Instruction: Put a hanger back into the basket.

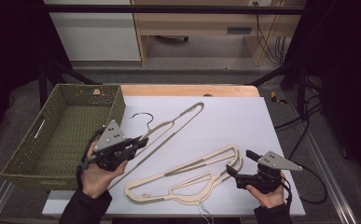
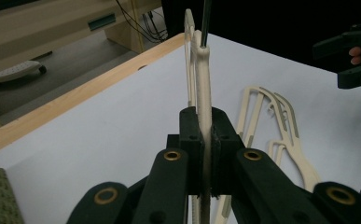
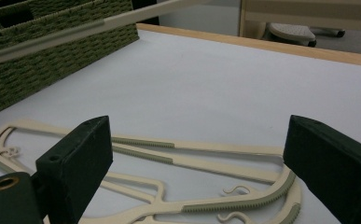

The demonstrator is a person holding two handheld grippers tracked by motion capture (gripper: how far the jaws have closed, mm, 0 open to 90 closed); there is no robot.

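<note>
We see one cream hanger [image 1: 176, 123] clamped edge-on between the left gripper [image 1: 143, 139] pads, lifted off the white bench [image 1: 225, 121] near its left edge, just beside the woven green basket [image 1: 64, 126]. Two more hangers [image 1: 187, 179] lie stacked flat near the front edge. The right gripper [image 1: 236, 163] sits at their right end, jaws spread wide with nothing between them.
</note>
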